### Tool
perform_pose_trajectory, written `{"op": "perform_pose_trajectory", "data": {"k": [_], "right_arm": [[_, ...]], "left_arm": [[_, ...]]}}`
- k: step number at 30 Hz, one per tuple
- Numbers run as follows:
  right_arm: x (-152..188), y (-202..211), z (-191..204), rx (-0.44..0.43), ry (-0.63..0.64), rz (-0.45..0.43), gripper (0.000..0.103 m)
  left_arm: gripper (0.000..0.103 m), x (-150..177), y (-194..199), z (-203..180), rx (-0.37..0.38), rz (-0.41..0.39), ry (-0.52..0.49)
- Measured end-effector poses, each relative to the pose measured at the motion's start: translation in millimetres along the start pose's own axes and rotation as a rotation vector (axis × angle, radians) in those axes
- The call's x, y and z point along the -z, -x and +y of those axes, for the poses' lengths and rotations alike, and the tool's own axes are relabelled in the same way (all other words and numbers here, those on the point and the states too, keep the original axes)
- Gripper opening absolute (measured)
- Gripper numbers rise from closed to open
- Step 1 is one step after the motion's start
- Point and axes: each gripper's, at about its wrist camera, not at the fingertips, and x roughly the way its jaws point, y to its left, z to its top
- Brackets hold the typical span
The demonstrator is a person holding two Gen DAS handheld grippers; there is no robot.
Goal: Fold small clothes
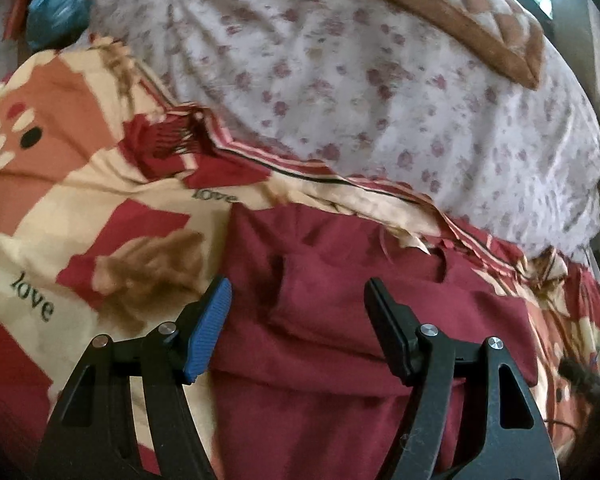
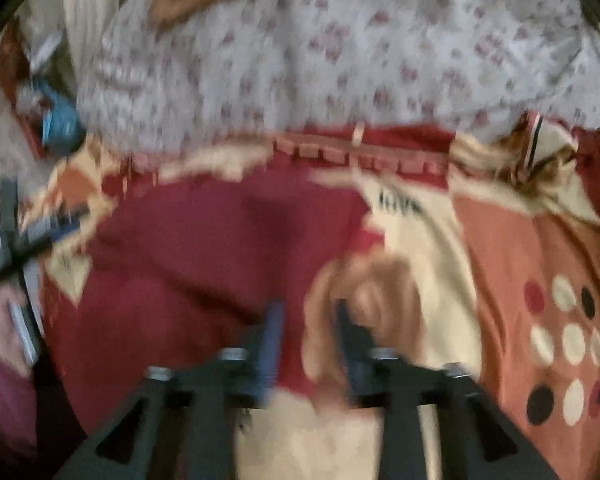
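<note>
A dark maroon garment (image 1: 340, 320) lies folded and creased on the patterned bedsheet (image 1: 80, 200). My left gripper (image 1: 296, 286) hovers over its near part, open, with nothing between its blue pad and black finger. The right wrist view is blurred. There the maroon garment (image 2: 200, 260) fills the centre left, and its right edge runs under my right gripper (image 2: 309, 312). That gripper's fingers stand apart with cloth showing in the gap, and nothing is pinched.
A bulky white quilt with small red flowers (image 1: 340, 80) (image 2: 340, 60) lies heaped just beyond the garment. A brown checked cushion (image 1: 460, 20) rests on it. A blue bag (image 1: 56, 4) sits at the far left. The sheet (image 2: 500, 260) spreads right.
</note>
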Motion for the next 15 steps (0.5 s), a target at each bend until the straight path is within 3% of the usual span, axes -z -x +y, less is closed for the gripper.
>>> {"op": "perform_pose_trajectory", "data": {"k": [4, 7, 9, 10, 15], "right_arm": [[-30.5, -39.4, 27.0, -0.017, 0.006, -0.001, 0.056], [-42.2, -82.0, 38.9, 0.068, 0.033, 0.053, 0.048], [-45.0, -108.7, 28.6, 0.148, 0.008, 0.101, 0.045], [-44.4, -117.4, 18.8, 0.143, -0.031, 0.119, 0.045], [-31.8, -79.4, 21.0, 0.12, -0.02, 0.073, 0.045]], "left_arm": [[0.069, 7.2, -22.0, -10.8, -0.049, 0.048, -0.063], [0.069, 12.2, -42.5, -16.3, -0.09, 0.106, -0.102], [0.069, 17.3, -54.0, -17.5, -0.134, 0.146, -0.127], [0.069, 19.6, -57.7, -18.5, -0.148, 0.159, -0.138], [0.069, 22.6, -53.0, -21.4, -0.159, 0.145, -0.16]]}}
